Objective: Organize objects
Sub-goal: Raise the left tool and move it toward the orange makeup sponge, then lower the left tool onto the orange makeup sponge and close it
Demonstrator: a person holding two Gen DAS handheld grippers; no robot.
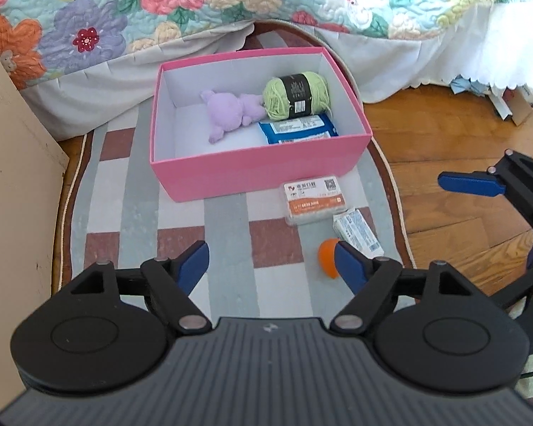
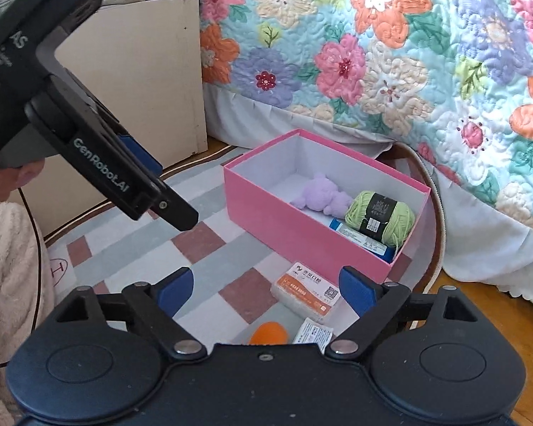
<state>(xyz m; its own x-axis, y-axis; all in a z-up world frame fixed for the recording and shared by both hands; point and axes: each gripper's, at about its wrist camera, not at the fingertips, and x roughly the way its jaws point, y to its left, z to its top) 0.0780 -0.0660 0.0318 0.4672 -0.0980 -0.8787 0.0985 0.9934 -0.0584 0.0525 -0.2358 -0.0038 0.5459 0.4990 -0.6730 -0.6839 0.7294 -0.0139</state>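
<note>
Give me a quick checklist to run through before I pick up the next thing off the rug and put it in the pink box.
1. Right gripper open and holding nothing: ok.
2. Left gripper open and holding nothing: ok.
3. Items left on the rug: the orange-and-white packet, the small white pack and the orange ball all lie outside the pink box: not ok, still to be moved.
4. Free space in the box: its left half is bare beside the purple plush, green yarn and blue pack: ok.
5. Ball fully visible for a grasp: not ok; the grippers partly hide it in both views.
</note>
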